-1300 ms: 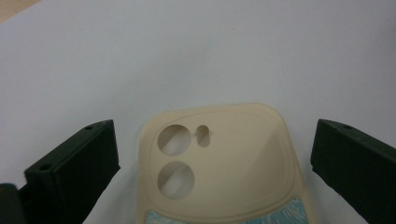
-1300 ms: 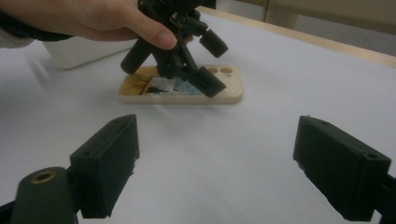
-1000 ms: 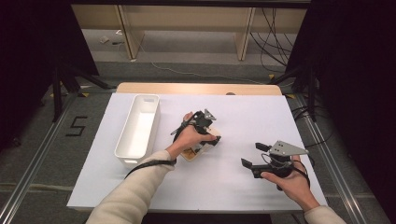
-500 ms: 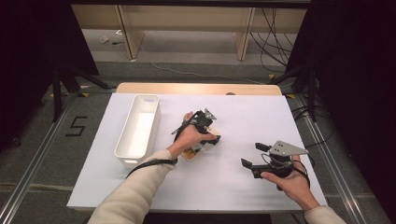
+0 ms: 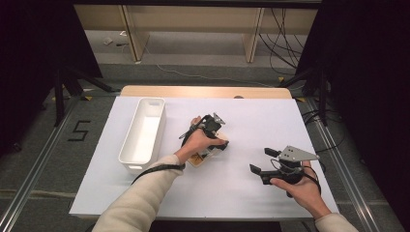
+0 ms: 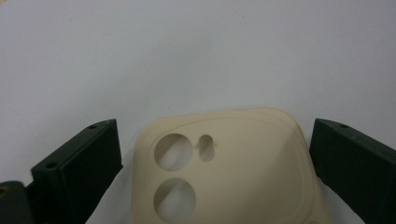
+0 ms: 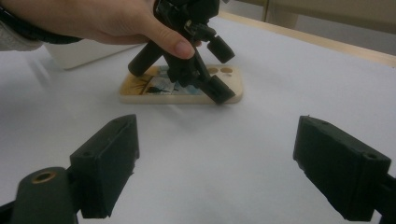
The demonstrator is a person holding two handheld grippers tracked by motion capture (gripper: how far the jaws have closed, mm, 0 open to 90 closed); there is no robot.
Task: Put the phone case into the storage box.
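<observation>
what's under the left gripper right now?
A cream phone case lies flat on the white table, between the open jaws of the left gripper. Its camera-hole end shows; the hand covers part of its printed back from above.

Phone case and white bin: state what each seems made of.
Phone case: likely soft silicone or rubbery plastic; cream, matte, rounded edges, moulded camera cutouts, printed picture on its back. White bin: probably rigid moulded plastic; smooth, uniform walls with a faint sheen.
</observation>
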